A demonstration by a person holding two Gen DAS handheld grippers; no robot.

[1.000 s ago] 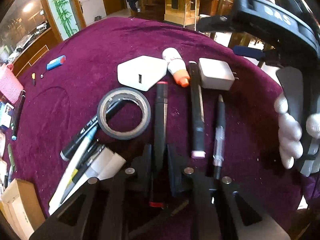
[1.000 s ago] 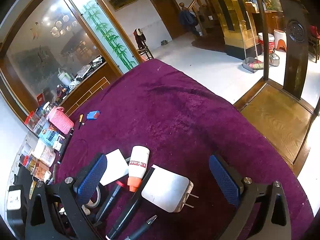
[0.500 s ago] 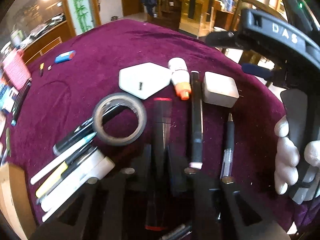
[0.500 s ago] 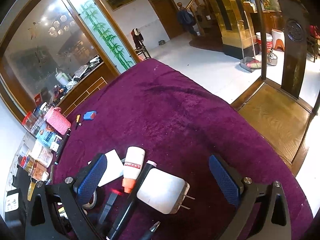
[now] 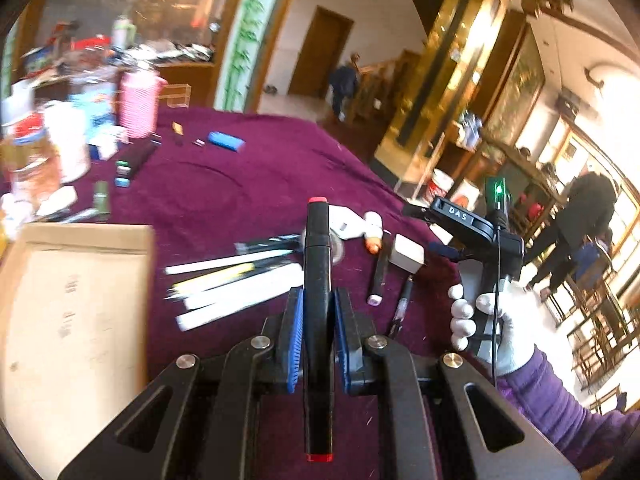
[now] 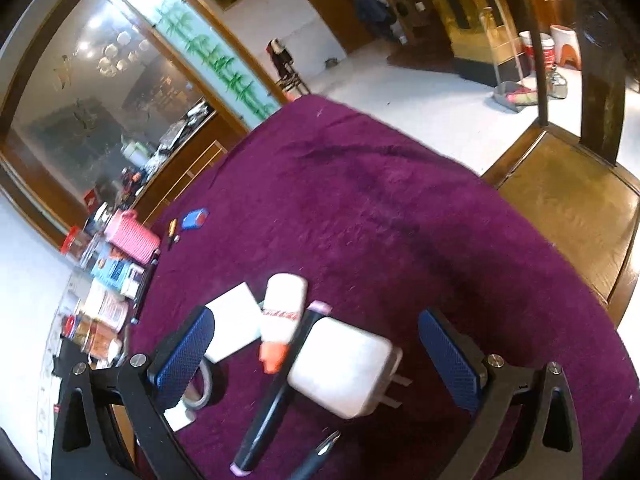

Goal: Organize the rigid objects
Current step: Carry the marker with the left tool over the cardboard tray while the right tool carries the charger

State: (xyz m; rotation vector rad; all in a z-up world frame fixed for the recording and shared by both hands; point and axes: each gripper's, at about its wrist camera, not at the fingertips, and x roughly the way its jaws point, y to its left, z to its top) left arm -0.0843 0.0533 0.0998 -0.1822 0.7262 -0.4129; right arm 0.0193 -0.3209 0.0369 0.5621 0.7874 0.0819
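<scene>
The left gripper [image 5: 318, 332] is clamping a black marker with red ends [image 5: 317, 280] between its blue pads, holding it clear above the purple cloth [image 5: 248, 188], while the right gripper [image 6: 316, 356] is hovering with its jaws wide and nothing between them, over a white charger [image 6: 344, 364] lying on the cloth between its fingers. The letters "DAS" are showing on the right gripper's black body in the left wrist view, gripped by a white-gloved hand [image 5: 500, 324]. Beyond the marker, white pens [image 5: 236, 280], a cardboard box [image 5: 72, 312] and a blue case [image 5: 226, 141] are lying on the round table, and a tiled hall with wooden doors is stretching behind.
</scene>
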